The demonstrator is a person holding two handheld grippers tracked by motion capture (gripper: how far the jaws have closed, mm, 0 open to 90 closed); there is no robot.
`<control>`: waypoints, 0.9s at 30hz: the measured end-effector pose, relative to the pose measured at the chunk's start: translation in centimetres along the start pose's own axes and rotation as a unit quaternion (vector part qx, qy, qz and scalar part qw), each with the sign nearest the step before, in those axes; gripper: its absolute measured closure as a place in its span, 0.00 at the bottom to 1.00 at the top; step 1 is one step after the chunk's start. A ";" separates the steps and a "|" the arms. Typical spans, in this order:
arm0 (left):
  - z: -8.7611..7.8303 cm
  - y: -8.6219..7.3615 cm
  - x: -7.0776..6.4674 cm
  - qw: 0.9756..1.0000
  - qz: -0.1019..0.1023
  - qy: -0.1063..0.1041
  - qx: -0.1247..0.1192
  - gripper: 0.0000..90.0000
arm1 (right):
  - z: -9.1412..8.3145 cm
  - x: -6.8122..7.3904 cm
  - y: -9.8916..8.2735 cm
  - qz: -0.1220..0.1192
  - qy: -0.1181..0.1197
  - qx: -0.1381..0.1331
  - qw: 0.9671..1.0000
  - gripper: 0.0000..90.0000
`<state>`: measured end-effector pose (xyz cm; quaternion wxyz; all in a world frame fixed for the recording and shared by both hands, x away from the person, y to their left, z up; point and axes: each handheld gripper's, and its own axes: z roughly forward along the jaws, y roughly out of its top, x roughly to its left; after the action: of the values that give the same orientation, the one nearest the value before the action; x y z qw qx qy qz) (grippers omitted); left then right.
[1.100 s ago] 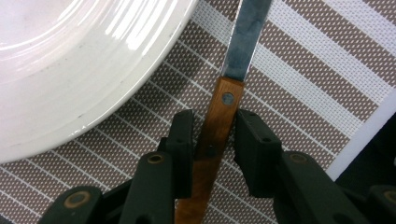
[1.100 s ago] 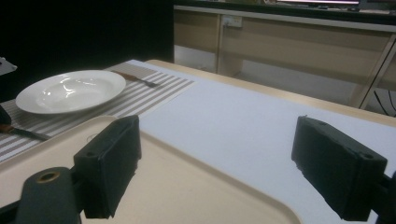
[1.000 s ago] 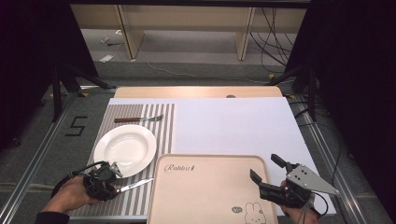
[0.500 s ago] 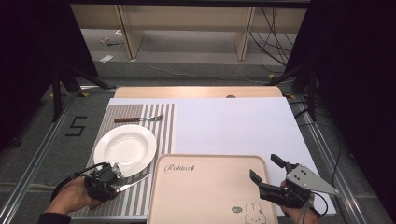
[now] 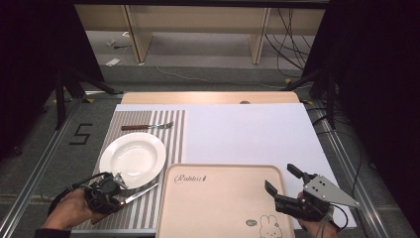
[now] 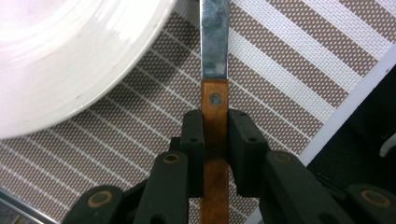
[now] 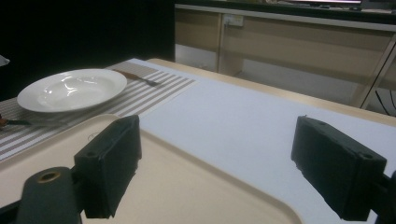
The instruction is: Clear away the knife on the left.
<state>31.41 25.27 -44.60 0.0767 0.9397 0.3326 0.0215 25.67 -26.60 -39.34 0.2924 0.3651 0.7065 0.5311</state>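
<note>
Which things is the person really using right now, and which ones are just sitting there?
In use:
- knife, its wooden handle pinched in the left tool

Just sitting:
- white plate
- fork
- striped placemat
- beige tray
- right tool, open, over the tray's corner

Left claw (image 5: pixel 118 192) has just closed to a narrow gap; right claw (image 5: pixel 282 179) stands wide apart.
</note>
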 end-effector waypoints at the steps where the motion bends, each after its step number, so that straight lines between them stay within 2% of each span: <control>1: -0.1 -0.1 0.0 1.000 -0.003 0.001 0.000 0.86 | 0.0 0.0 0.0 0.001 -0.001 0.001 1.000 0.19; 5: -0.3 -0.4 0.2 1.000 -0.010 -0.001 -0.006 0.86 | 0.0 0.0 0.0 0.000 0.000 0.000 1.000 0.19; 10: -0.5 -0.4 0.0 1.000 -0.009 -0.017 -0.013 0.86 | 0.0 0.0 0.0 0.000 0.000 0.000 1.000 0.19; 17: -1.1 -0.1 -0.4 0.999 -0.005 -0.024 -0.028 0.86 | 0.0 0.0 0.0 0.001 -0.001 0.001 1.000 0.19; 19: -1.2 -0.1 -0.4 0.999 -0.010 -0.024 -0.032 0.86 | 0.0 0.0 0.0 0.001 -0.001 0.001 1.000 0.19; 24: -1.8 0.3 -0.9 0.998 -0.006 -0.030 -0.053 0.86 | 0.0 0.0 0.0 0.000 -0.001 0.001 1.000 0.19; 27: -2.2 0.9 -1.3 0.997 -0.012 -0.034 -0.071 0.86 | 0.0 0.0 0.0 0.002 0.000 0.002 1.000 0.19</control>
<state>30.74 24.07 -42.28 0.1551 0.9281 0.3382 0.0119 25.72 -26.60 -39.37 0.2910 0.3669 0.7070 0.5299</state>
